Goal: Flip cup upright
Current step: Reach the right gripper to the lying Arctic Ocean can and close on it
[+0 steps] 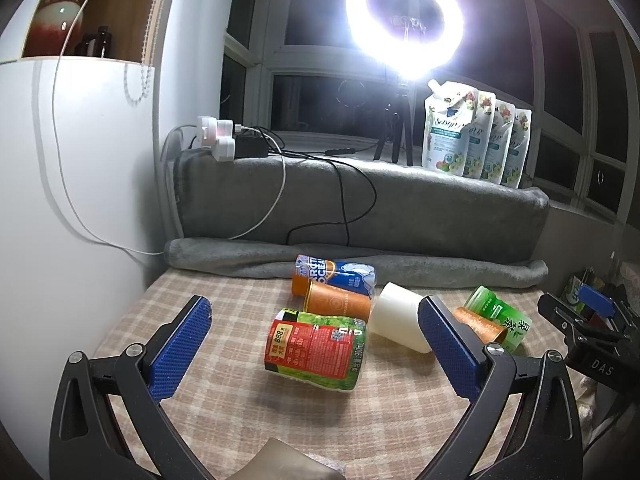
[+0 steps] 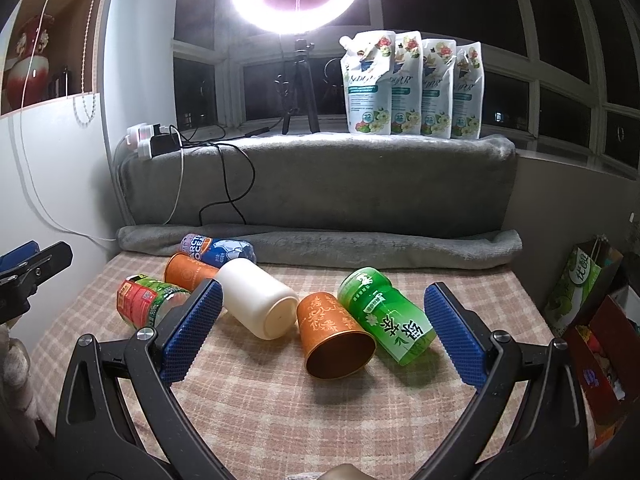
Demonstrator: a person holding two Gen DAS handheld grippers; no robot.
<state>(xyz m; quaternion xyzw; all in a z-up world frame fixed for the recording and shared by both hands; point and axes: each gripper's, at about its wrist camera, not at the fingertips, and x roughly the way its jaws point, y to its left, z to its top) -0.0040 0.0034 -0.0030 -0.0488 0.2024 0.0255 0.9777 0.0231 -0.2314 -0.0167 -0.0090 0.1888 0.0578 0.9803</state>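
On the checked cloth (image 2: pixel 280 420) I hold both grippers, left (image 1: pixel 314 340) and right (image 2: pixel 322 332), low, spread wide, empty; the orange cup (image 2: pixel 334 336) lies sideways, near edge bare.

You've got open checked tablecloth (image 2: pixel 280 408) across the lower middle of the right wrist frame, so coming in low from the front is easy. Center frame is crowded: the orange cup (image 2: pixel 334 338) is wedged between the white cup (image 2: pixel 258 304) and green bottle (image 2: pixel 386 316). The grey blanket roll (image 2: pixel 360 246) blocks the back.
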